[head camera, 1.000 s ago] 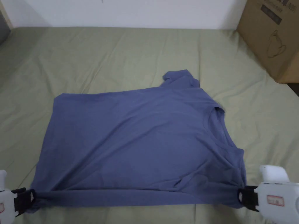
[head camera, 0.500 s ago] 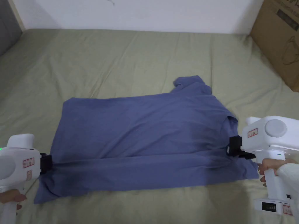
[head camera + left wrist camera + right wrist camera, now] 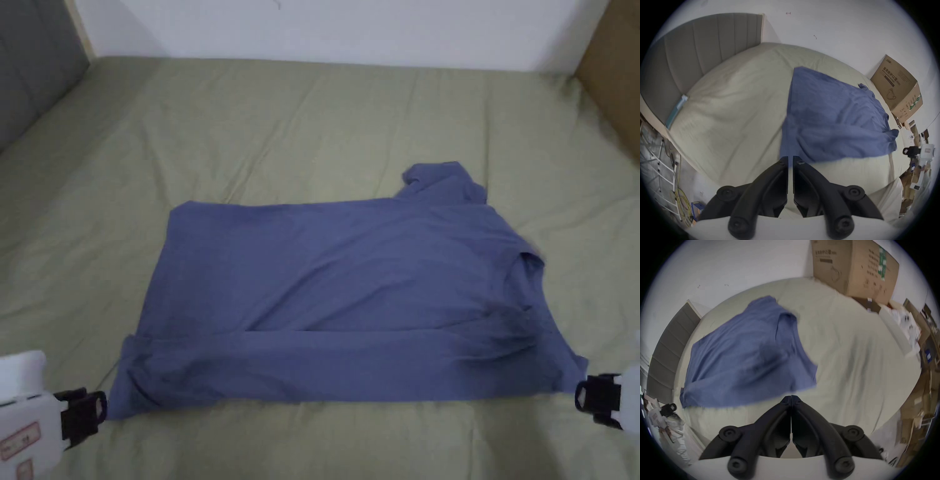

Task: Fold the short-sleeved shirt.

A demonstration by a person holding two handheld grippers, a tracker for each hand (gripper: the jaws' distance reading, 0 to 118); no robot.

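Note:
The blue short-sleeved shirt (image 3: 350, 294) lies flat on the green bed sheet (image 3: 312, 125), collar end to the right. Its near strip is folded over onto the body as a long band (image 3: 337, 365). My left gripper (image 3: 100, 405) sits just off the band's left corner, and its jaws stand almost together with only a thin slit. My right gripper (image 3: 578, 397) sits just off the band's right corner with its jaws pressed together and holding nothing. In the left gripper view the shirt (image 3: 831, 116) reaches down to the jaw tips of the left gripper (image 3: 790, 160). In the right gripper view the shirt (image 3: 743, 350) ends a little short of the right gripper (image 3: 791, 398).
A cardboard box (image 3: 615, 69) stands on the bed at the far right. A grey padded headboard (image 3: 31, 75) runs along the left side and a white wall lies behind. Bare sheet surrounds the shirt on all sides.
Both grippers carried the shirt's near edge up over the body, let it drop as a folded band, and drew back to the near side. The head camera also shifted left.

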